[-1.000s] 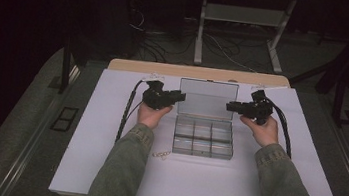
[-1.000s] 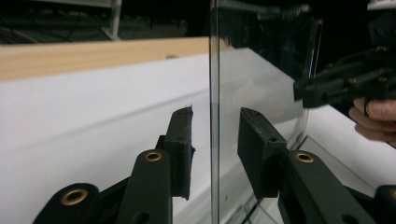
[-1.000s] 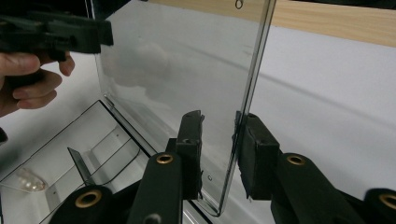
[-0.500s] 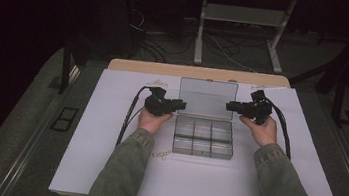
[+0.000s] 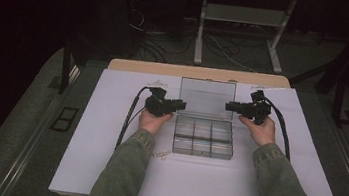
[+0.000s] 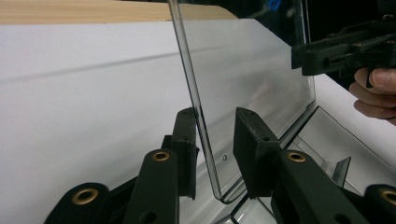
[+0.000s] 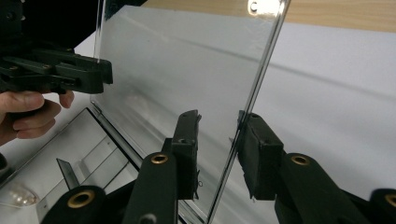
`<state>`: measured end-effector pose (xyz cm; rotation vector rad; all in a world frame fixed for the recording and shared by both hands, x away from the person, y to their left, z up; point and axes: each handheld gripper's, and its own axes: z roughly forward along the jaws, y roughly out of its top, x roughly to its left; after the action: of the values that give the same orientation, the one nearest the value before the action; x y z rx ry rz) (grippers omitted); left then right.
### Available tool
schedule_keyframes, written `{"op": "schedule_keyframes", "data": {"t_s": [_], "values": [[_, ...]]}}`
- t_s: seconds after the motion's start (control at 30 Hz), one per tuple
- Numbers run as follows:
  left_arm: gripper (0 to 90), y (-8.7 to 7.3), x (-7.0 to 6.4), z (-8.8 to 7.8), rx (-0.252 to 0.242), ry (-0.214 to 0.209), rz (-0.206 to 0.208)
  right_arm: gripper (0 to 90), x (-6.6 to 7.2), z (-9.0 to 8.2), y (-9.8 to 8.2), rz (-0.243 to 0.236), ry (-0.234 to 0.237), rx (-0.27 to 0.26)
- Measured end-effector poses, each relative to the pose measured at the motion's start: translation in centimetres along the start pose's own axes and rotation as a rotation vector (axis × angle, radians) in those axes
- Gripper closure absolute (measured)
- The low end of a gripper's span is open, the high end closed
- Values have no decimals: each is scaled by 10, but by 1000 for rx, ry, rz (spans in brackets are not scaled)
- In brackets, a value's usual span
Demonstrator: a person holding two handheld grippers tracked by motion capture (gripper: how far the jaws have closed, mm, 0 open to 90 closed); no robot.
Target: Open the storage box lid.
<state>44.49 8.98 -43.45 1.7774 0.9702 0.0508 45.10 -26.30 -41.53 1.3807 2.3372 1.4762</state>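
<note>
Clear compartment box [image 5: 203, 137] sits near the tabletop's [image 5: 104, 160] far edge, its lid [image 5: 207, 98] upright. Both grippers flank that lid: left gripper [image 6: 215, 140] and right gripper [image 7: 219, 142] each have fingers spread around a side edge (one pad seemingly touching), probably to steady or swing it.

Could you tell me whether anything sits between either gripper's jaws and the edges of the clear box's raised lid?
Nothing visible does. The lid stands upright, and each side edge already runs between a gripper's jaws: the left gripper straddles one edge, the right gripper the other. On each, one pad touches the edge and the other stands clear.
</note>
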Motion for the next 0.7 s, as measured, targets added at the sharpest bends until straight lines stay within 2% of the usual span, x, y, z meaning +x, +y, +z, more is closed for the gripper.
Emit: {"op": "schedule_keyframes", "data": {"t_s": [0.27, 0.4, 0.7], "values": [[673, -1, 2, 1, 6, 4, -11, 647, -2, 4, -5, 23, -2, 16], [662, -2, 4, 3, 5, 3, -30, 633, -3, 6, -9, 28, 2, 32], [634, -4, 7, 6, 15, -3, -68, 619, -8, 8, -16, 76, 22, 26]]}}
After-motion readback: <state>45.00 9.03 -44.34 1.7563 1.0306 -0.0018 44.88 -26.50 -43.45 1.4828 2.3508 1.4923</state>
